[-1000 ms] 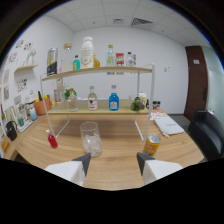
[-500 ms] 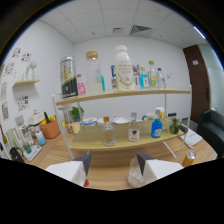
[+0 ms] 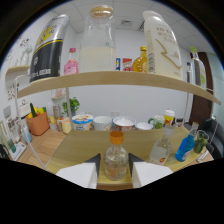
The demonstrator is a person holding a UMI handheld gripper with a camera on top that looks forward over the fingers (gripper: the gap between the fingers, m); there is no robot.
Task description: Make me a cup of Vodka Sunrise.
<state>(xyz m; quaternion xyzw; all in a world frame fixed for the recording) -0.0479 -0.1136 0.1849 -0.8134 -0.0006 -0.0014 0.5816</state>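
Standing Between the Claw's Fingers: A Clear Bottle with an Orange Cap

Starting at the left of the upper shelf point(image 3: 115, 79), a tall black and yellow can point(image 3: 48, 47) leans in the wide-angle view, with a small pink bottle point(image 3: 71, 62) just beside it. Next comes a big glass bottle point(image 3: 98, 42) with a pale cap, half full of a whitish liquid. Beyond it sit a few small items and a yellow bottle point(image 3: 142, 60), then a tall white carton point(image 3: 162, 44). At the far right end of that shelf stands a slim clear bottle point(image 3: 196, 67).

Below, on the wooden counter point(image 3: 82, 145), an orange holder point(image 3: 38, 122) with utensils sits at the left, near a green plant point(image 3: 73, 105). A row of round tubs and bowls point(image 3: 104, 122) runs along the back wall. To the right stand a clear bottle with liquid point(image 3: 161, 149), a blue bottle point(image 3: 185, 147) and a glass with green leaves point(image 3: 200, 141).

At the near edge of the counter, the gripper point(image 3: 115, 169) is spread moderately wide. A small clear bottle with an orange cap point(image 3: 115, 159) stands upright between its two pale fingers point(image 3: 82, 172). Whether the fingers touch its sides cannot be told for sure; the bottle appears to rest on the counter.
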